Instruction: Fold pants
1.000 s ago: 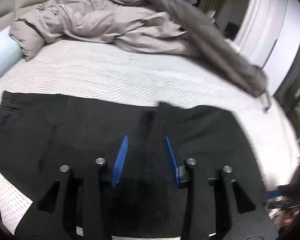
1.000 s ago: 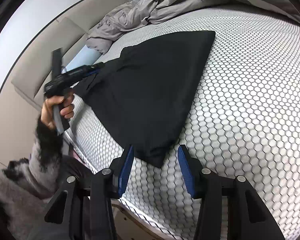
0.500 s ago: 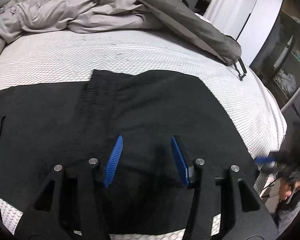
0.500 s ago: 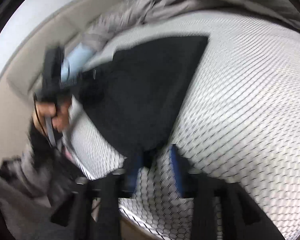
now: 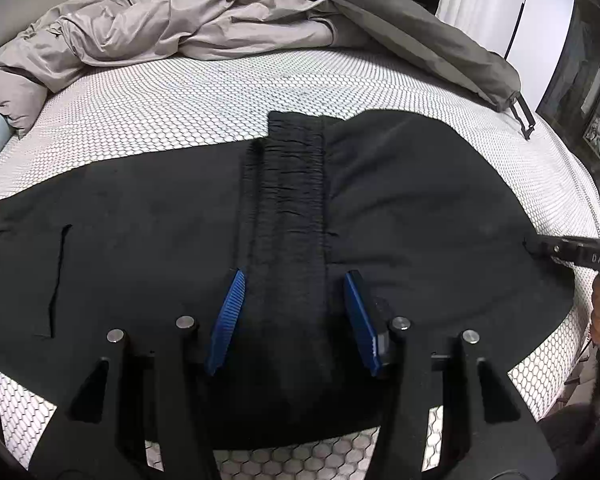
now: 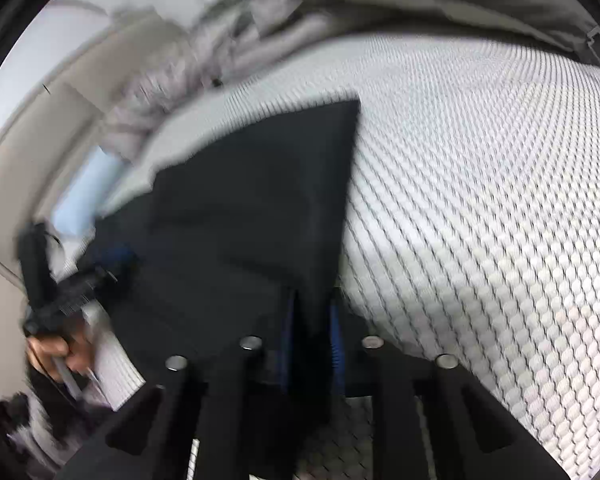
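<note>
Though blurred rightward: waistband [image 5: 290, 204] sharp leftward.

Both tongs [image 5: 292, 320] [image 6: 312, 336] are black, with ribbed blue pads [image 5: 226, 320] and silver screw heads [image 5: 401, 323].

A bed [image 5: 204, 112] with honeycomb-patterned white cover; rumpled grey duvet [image 5: 172, 24] at its far side; white curtains [image 5: 484, 8] beyond; beige headboard [image 6: 56, 120].

A bed [image 5: 220, 96] with a white honeycomb-patterned cover carries everything. Black pants [image 5: 420, 208] lie spread flat across its near part, gathered waistband [image 5: 292, 200] over the middle. A rumpled beige blanket [image 5: 160, 28] (with a darker grey one [image 5: 420, 28] beside it) is heaped at the far side.
</note>
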Demonstrator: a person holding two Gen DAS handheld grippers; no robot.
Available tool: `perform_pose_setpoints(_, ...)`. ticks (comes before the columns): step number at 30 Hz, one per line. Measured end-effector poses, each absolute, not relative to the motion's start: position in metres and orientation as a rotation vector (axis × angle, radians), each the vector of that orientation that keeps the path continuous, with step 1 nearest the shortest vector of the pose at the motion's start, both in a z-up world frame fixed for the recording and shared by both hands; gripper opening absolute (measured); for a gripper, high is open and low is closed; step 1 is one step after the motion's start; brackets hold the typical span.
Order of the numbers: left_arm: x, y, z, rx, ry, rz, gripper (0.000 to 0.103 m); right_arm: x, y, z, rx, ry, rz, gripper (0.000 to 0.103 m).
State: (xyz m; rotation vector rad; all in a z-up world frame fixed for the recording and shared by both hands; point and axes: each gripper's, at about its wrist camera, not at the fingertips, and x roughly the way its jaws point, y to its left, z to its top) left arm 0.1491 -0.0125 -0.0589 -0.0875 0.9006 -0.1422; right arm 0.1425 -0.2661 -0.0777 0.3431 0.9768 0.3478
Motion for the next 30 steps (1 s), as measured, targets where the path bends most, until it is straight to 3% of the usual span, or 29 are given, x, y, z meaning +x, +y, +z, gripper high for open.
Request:
perform_pose_setpoints(3, 0.135, -0.014, -0.043, -0.084, 0.84, -0.183, 0.049, 0.117, -0.272, -0.063, 0.292, 0.899, 0.29, 0.019)
perform_pose_setpoints(5, 0.127, -0.027, -0.037, -0.077, 0.819, -0.277, 0.058, 0.099, -0.261, -0.044, 0.223, 0.81, 0.277, 0.019)
perform_pose_setpoints(7, 0.125, -0.046, -0.042, -0.064, 0.839, -0.36, 0.058, 0.088, -0.243, -0.032, 0.188, 0.758, 0.327, 0.019)
perform_pose_setpoints(12, 0.128, -0.084, -0.066, 0.085, 0.861, -0.439, 0.058, 0.105, -0.165, -0.051, 0.033, 0.818, 0.414, 0.019)
perform_pose_setpoints(14, 0.126, -0.082, -0.071, 0.118, 0.887, -0.464, 0.058, 0.115, -0.14, -0.074, -0.085, 0.883, 0.418, 0.022)
perform_pose_setpoints(17, 0.115, -0.06, -0.073, 0.15, 0.901, -0.447, 0.058, 0.096, -0.139, -0.078, -0.26, 0.83, 0.407, 0.022)
perform_pose_setpoints(21, 0.107, -0.039, -0.073, 0.098, 0.897, -0.481, 0.054, 0.08, -0.201, -0.078, -0.216, 0.857, 0.252, 0.022)
perform_pose_setpoints(22, 0.105, -0.039, -0.072, 0.112, 0.893, -0.472, 0.054, 0.078, -0.219, -0.081, -0.194, 0.871, 0.204, 0.027)
perform_pose_setpoints(24, 0.104, -0.043, -0.066, 0.142, 0.886, -0.45, 0.054, 0.079, -0.24, -0.077, -0.064, 0.876, 0.229, 0.029)
perform_pose_setpoints(30, 0.129, -0.054, -0.04, 0.003, 0.844, -0.452, 0.054, 0.091, -0.199, -0.044, -0.015, 0.739, 0.308, 0.029)
